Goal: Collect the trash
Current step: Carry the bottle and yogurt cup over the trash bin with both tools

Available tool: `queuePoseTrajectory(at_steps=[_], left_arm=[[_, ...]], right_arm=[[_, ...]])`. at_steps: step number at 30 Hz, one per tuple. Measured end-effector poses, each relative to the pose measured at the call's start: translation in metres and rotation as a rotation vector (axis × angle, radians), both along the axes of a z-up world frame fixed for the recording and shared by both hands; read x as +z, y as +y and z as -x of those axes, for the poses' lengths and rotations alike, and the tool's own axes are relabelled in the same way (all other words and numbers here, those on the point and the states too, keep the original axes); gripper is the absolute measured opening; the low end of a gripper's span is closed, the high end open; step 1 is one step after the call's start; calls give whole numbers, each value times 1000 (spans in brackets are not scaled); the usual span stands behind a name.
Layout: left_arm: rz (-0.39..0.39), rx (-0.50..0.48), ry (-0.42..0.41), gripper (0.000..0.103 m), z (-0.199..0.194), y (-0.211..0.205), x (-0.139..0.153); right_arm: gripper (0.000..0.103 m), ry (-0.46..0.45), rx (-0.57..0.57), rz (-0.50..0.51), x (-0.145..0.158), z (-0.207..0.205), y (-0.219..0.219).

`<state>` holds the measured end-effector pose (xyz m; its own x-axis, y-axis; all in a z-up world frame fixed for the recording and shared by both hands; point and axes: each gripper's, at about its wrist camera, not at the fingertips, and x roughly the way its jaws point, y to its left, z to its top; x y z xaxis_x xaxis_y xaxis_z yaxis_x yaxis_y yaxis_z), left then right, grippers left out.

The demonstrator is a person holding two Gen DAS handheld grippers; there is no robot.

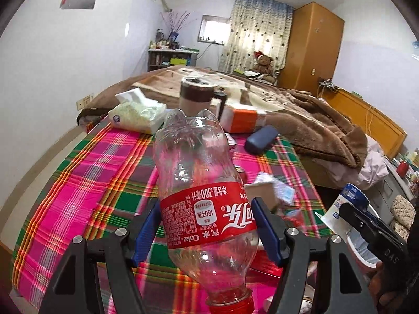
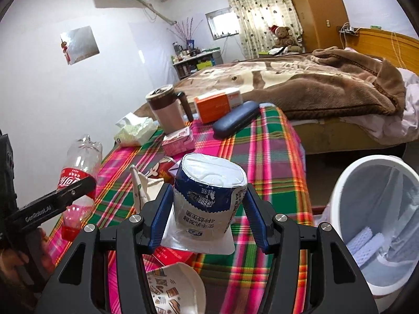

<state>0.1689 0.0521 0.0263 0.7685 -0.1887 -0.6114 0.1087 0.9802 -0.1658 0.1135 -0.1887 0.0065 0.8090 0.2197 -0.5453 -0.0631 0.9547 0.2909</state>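
Left tool clamped on empty cola bottle, cap end toward the tool's base. Right tool clamped on inverted yogurt cup, bin to its right. Risk: smooth bottle slips in the pads; cup strikes bin rim.

1. Empty clear plastic cola bottle with a red label and red cap: held upside down, cap toward the bottom of the left wrist frame, base tilted up and away, centre of frame.
2. Yogurt cup, white with a blue band and printed text: inverted, its wide foil rim at the bottom, centre of the right wrist frame.
3. White trash bin with a liner: lower right of that frame, white foam netting inside.
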Motion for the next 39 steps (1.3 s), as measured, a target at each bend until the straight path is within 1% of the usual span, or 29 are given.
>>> queuePoseTrajectory(at_steps=[5,10,17,22,25,29,32,34,37,39], left_arm=[[-15,-54,-41,69,13,-24,15],[1,-120,-59,69,20,-51,25],[10,-221,-65,69,28,-101,30],[2,-294,-78,69,34,-136,32],[-8,-341,-75,69,39,-161,31],[-1,-398,-60,69,42,-188,26],[5,-439,-48,69,42,-210,22],[-7,-472,-50,69,45,-226,18],[-2,-525,-24,69,45,-247,10],[-14,-540,-16,69,45,-263,4]], right_arm=[[56,-25,-43,-3,7,10,-20],[56,-37,-89,-1,9,18,-39],[56,-35,-153,12,9,28,-69],[56,-32,-205,31,10,37,-89],[56,-29,-239,35,10,42,-103],[56,-19,-286,43,8,47,-120],[56,-2,-315,52,4,49,-134],[56,13,-339,53,0,50,-145],[56,35,-365,53,-6,51,-159],[56,52,-383,61,-10,50,-168]])
